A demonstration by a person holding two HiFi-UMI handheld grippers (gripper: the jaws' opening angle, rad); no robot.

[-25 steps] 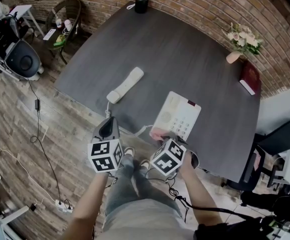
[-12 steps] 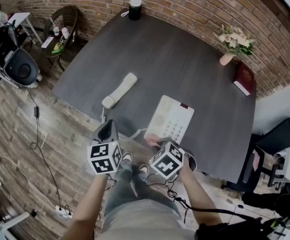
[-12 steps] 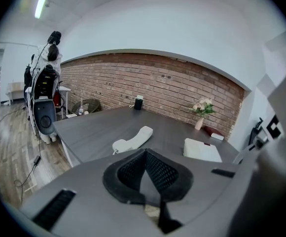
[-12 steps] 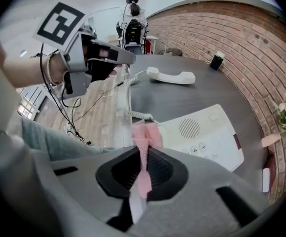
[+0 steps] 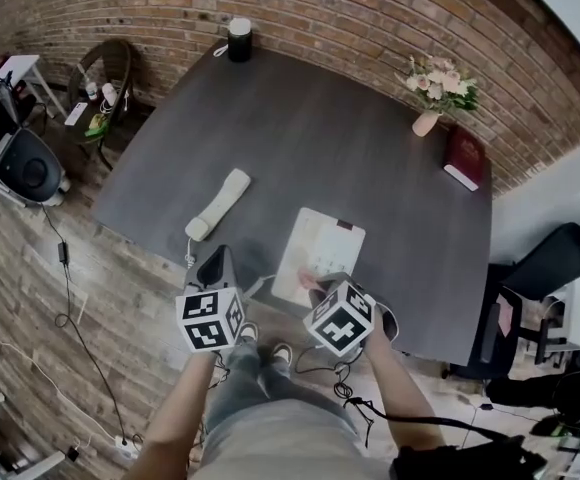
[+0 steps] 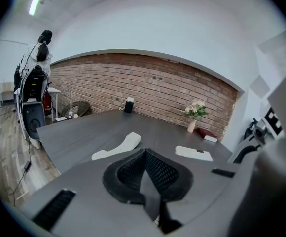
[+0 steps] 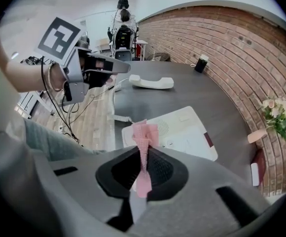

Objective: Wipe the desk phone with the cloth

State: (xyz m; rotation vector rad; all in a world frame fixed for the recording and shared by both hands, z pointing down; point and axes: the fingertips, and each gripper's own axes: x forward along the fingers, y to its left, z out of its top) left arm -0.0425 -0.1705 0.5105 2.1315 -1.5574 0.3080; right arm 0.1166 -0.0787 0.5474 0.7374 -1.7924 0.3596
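The white desk phone base [image 5: 320, 256] lies near the front edge of the dark table [image 5: 320, 138], and also shows in the right gripper view [image 7: 182, 135] and the left gripper view [image 6: 194, 153]. Its handset [image 5: 218, 202] lies off the cradle to the left, joined by a coiled cord. My right gripper [image 5: 315, 286] is shut on a pink cloth [image 7: 144, 142], held just above the base's near edge. My left gripper [image 5: 216, 263] is shut with nothing in it, at the table's front edge, apart from the handset [image 6: 117, 147].
A black speaker [image 5: 239, 39] stands at the table's far corner. A vase of flowers [image 5: 433, 86] and a red book [image 5: 464, 156] sit at the far right. A chair [image 5: 110, 78] stands left of the table, an office chair [image 5: 560, 258] at the right. Cables lie on the wood floor.
The view has shifted, so the table and phone sit further left and lower relative to the grippers. The right gripper with the cloth stays at the phone's near edge; the left gripper has barely moved.
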